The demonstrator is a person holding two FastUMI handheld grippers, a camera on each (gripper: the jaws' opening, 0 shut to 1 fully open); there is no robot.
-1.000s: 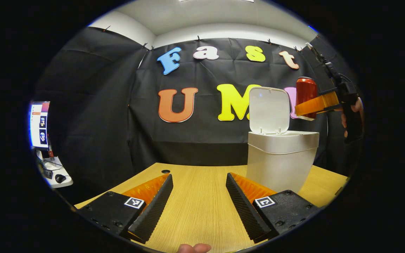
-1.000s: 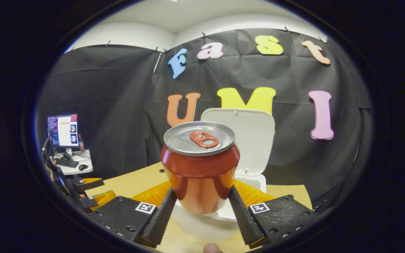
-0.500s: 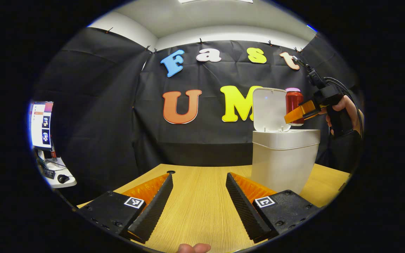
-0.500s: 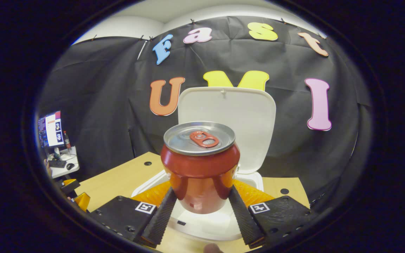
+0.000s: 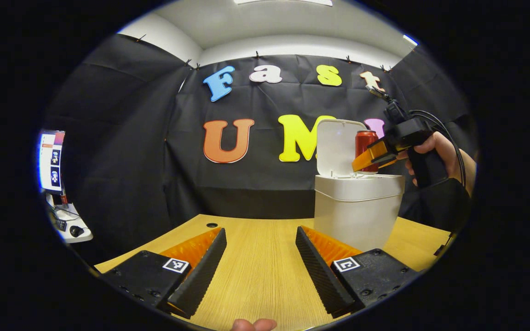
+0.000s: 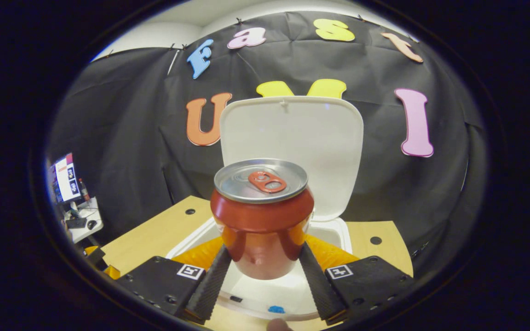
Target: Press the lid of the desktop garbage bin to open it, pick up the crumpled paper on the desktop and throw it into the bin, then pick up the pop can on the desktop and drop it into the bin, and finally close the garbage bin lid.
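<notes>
Can-drop step. The right claw (image 6: 265, 266) grips a glossy red aluminium pop can (image 6: 262, 216) upright between its ridged fingers, directly above the mouth of the white matte plastic bin (image 6: 338, 232), its flat lid (image 6: 292, 147) raised just behind. Next move, probably: release. The left claw (image 5: 260, 262) rests open over the wood-grain counter (image 5: 260, 285).

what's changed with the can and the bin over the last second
The right hand-held gripper has carried the pop can down and in, from beside the raised lid to low over the open bin. Unchanged: its grip on the can, the lid up, and the left hand-held gripper open over the table.
</notes>
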